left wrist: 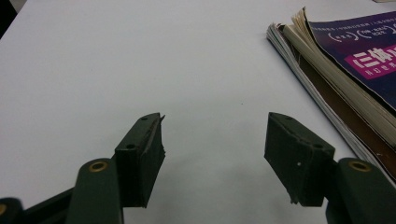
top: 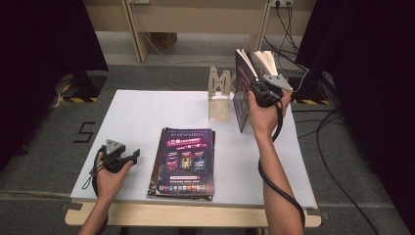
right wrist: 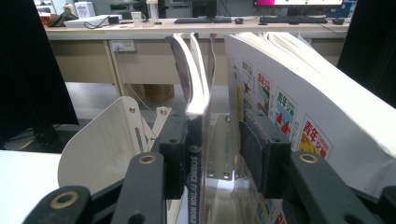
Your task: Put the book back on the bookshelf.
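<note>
Now R gripper (right wrist: 212, 154) straddling upright mag (right wrist: 198, 107).

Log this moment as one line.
right gripper: open around upright magazine at bookend | left gripper: open, idle | stack: flat

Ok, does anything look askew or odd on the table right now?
The upright magazine beside the bookend fans open at the top, pages splaying around the right gripper. The stack of magazines lies flat, edges uneven.
</note>
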`<state>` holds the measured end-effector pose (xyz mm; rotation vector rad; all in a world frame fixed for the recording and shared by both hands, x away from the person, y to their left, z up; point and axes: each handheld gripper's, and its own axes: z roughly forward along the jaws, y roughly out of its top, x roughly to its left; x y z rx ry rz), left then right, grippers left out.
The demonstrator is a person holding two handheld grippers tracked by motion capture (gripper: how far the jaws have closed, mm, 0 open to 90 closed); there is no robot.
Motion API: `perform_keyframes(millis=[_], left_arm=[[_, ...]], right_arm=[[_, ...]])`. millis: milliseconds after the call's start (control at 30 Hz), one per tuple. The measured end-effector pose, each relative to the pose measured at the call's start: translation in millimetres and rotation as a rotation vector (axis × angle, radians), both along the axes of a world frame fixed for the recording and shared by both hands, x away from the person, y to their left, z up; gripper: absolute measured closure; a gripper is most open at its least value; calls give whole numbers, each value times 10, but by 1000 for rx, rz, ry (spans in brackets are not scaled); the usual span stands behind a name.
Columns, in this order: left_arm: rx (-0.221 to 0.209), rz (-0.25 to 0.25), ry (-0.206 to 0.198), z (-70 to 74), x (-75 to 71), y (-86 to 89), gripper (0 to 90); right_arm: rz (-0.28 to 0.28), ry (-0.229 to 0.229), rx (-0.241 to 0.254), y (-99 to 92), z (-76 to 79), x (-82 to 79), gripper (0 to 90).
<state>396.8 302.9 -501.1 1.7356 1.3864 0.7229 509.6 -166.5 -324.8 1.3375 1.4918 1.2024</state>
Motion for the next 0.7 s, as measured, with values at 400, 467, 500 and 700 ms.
perform_keyframes(millis=[400,467,500,700], left_arm=[[1,0,0,-1,1,-1,365],[0,-1,1,-1,2,-3,365],[1,-1,1,-1,2,-3,365],[1,-1,2,0,1,-1,365]], right_arm=[[-5,1,-14,-16,30,-21,615],[-1,-2,-11,-13,26,-27,614],[0,-1,-9,-9,26,-31,614],[5,-3,-15,3,20,-55,612]])
